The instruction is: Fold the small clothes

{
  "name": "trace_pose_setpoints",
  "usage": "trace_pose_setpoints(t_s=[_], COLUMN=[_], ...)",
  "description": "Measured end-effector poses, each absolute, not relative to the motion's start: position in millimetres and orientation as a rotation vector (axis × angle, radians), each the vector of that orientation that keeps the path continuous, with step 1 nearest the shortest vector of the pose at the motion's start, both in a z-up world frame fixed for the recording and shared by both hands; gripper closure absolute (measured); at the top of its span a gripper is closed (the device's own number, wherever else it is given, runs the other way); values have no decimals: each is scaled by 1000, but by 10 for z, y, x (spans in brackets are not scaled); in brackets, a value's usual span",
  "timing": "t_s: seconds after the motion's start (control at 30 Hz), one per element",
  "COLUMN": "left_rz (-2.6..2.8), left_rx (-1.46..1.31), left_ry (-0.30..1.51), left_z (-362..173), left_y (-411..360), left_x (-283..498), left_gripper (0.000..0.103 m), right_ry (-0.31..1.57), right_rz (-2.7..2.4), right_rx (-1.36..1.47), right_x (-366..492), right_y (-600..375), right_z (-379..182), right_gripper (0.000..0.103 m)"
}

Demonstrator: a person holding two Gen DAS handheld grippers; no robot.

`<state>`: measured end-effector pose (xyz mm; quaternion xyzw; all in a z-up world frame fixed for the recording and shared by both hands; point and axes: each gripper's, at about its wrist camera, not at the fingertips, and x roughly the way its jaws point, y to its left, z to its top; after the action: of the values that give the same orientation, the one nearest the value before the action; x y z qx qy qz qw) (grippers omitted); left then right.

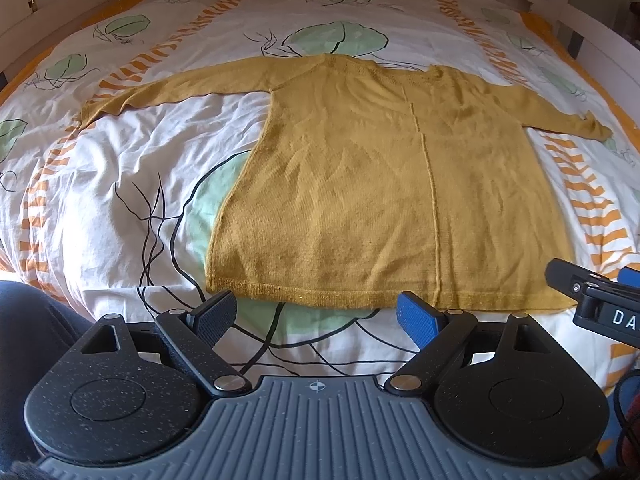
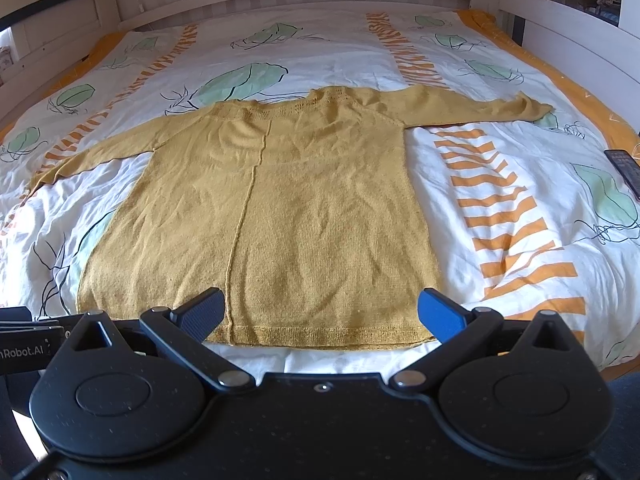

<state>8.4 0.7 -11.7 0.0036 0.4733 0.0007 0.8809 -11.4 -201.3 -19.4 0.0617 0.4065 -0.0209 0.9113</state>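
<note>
Left wrist view: mustard knit sweater point(image 1: 360, 184) lies flat on patterned duvet point(image 1: 100, 168), sleeves spread, ready for folding. Left gripper point(image 1: 316, 312) and right gripper point(image 2: 320, 312) both gape empty, poised near its hem point(image 2: 320, 336).

Two black speckled grippers are seen, the left gripper point(image 1: 316, 314) and right gripper point(image 2: 320, 312) each fitted with one black and one blue pad. Silver pivot screws are shown, and white lettering is printed on the casings.

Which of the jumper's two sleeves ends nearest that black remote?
The sleeve stretching right in the right wrist view; its cuff points toward the remote. The other sleeve runs left.
</note>
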Motion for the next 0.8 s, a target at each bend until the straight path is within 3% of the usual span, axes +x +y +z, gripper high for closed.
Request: trace_pose_setpoints(t_s=[0.43,0.8], left_rz=[-11,-81], left_rx=[-4,-17], left_ry=[995,947], left_z=[-150,-59], left_y=[10,-35], left_x=[186,634], left_gripper=[16,16], right_ry=[860,893], right_rz=[-32,27], right_rx=[134,307], right_x=[-38,331], right_y=[-2014,-2334], right_z=[-243,-222], right_gripper=[1,1])
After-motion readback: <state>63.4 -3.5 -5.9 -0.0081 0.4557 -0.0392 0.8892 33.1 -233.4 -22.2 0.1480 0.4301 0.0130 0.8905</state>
